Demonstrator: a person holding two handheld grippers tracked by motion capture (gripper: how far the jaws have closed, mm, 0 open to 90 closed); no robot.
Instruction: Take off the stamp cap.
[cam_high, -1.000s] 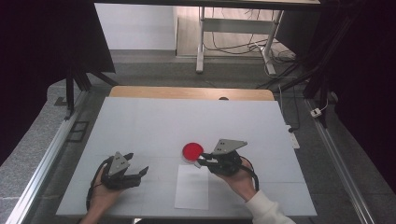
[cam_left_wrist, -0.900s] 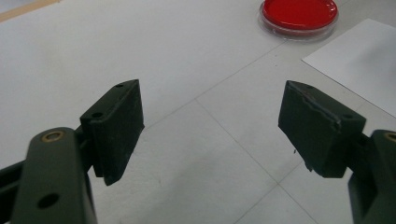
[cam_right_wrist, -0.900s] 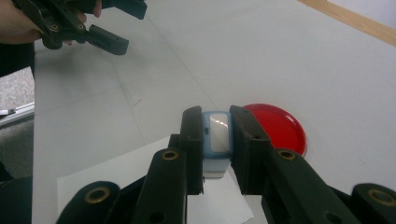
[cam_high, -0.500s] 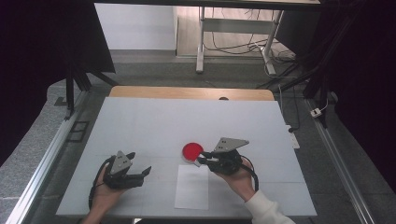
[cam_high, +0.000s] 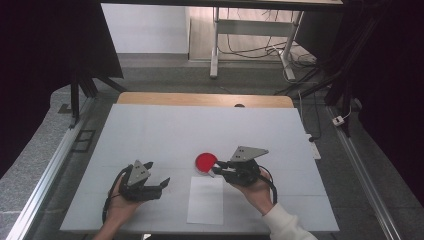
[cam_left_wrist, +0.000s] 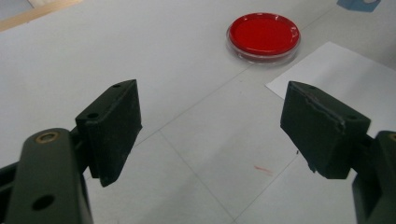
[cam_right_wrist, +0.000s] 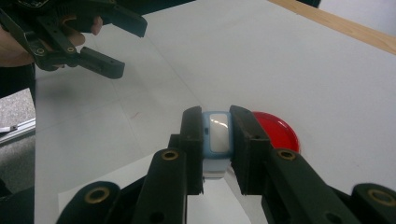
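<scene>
A small light-blue stamp (cam_right_wrist: 218, 140) sits clamped between my right gripper's (cam_right_wrist: 217, 144) jaws, just beside the red ink pad (cam_high: 205, 162) and over the white paper sheet (cam_high: 205, 202). My left gripper (cam_high: 159, 186) rests on the tabletop (cam_high: 165, 130), jaws wide apart.

The right tool (cam_right_wrist: 216, 149) has black jaws, and the small block (cam_right_wrist: 218, 135) between them is light blue with a whitish face. Just beyond it the round dish (cam_right_wrist: 275, 131) is bright red with a clear rim. The sheet of paper (cam_high: 206, 199) is plain white. The counter (cam_high: 165, 135) is pale grey-white, with a light wooden strip along its far edge. The left tool (cam_left_wrist: 210, 135) is black too, with a grey plate on top
</scene>
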